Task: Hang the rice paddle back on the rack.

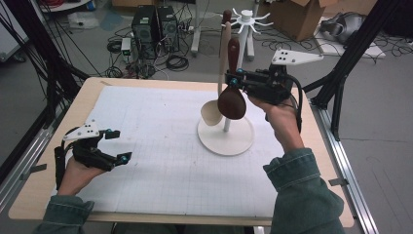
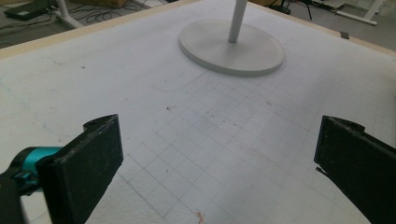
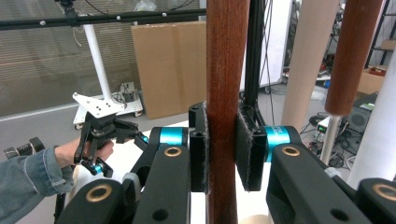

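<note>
The right gripper [image 1: 237, 78] is clamped on the handle of a dark wooden spoon [image 1: 232, 100], its pads pressed flat on both sides of the shaft in the right gripper view [image 3: 227, 93]. The spoon's long axis stands almost upright, bowl at six o'clock, handle end at twelve. It hangs just beside the stand's white post [image 1: 227, 124], above the round base [image 1: 225, 139], with a pale spoon [image 1: 214, 112] at nine o'clock of it. The likely next move depends on the stand's white pegs [image 1: 247, 19], which sit at about twelve o'clock from the gripper. The right hand is far nearer. The left gripper [image 1: 118, 145] rests wide open and empty over the white mat [image 1: 160, 146], well off at eight o'clock.
</note>
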Tool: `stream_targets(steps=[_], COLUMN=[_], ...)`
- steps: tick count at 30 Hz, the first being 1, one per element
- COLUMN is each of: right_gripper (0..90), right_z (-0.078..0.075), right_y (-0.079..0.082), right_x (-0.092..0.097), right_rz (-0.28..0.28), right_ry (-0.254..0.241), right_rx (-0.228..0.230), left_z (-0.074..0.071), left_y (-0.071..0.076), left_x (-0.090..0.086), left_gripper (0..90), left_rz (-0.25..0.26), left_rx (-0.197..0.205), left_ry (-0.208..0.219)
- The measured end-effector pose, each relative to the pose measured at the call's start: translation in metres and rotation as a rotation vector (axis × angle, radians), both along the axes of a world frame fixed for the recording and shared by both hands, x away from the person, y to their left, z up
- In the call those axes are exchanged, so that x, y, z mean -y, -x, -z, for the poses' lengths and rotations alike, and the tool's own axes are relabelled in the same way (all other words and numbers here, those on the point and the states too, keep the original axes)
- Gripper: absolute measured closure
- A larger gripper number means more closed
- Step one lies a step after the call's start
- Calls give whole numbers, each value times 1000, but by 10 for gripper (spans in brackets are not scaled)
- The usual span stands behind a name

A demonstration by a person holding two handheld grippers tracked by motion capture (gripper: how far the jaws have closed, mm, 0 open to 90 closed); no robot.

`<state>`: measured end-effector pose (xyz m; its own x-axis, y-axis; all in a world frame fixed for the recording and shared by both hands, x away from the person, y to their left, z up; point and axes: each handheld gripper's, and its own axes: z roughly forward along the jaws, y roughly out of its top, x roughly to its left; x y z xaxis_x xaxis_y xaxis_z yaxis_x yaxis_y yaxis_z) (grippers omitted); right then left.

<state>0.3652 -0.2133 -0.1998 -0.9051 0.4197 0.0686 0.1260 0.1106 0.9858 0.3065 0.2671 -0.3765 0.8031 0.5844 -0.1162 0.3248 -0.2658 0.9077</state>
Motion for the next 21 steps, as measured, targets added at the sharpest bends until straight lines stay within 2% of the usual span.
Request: stream_targets(steps=[9, 12, 21], right_gripper=[779, 778, 778], right_z=[-14, -14, -12], right_y=[-6, -8, -13], right_x=[-1, 0, 2], right_rz=[15, 22, 48], right_ry=[-16, -29, -26], right_rx=[6, 3, -12], left_z=[-1, -2, -1], left_y=[2, 3, 2], left_x=[-3, -4, -1], left_gripper=[17, 17, 17], left_rz=[-14, -17, -10], left_rx=[8, 13, 7], left_ry=[-5, -3, -15])
